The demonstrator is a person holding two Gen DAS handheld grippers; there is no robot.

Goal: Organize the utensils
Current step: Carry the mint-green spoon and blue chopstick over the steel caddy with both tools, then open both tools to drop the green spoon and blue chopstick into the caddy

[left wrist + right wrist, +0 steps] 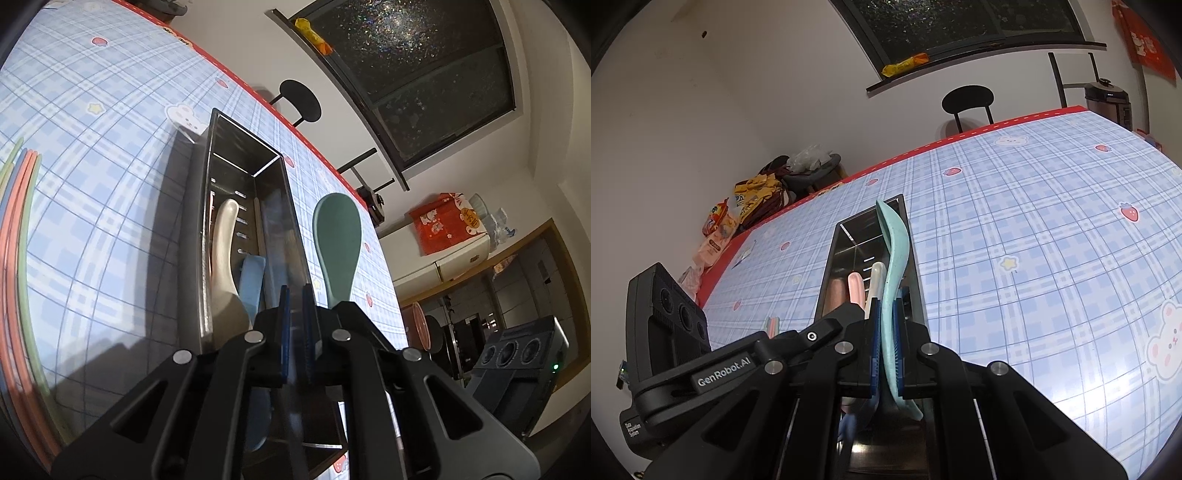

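Right wrist view: pale teal spoon [894, 258], curved, thin-edged, smooth.

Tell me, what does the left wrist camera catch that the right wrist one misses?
Only the left view shows the left gripper shut on the metal tray's wall, and stacked coloured plate rims at the edge. Only the right view shows the right gripper shut on the teal spoon, a pink spoon handle and snack bags. Both share the tray, teal spoon, cream spoon and checked tablecloth.
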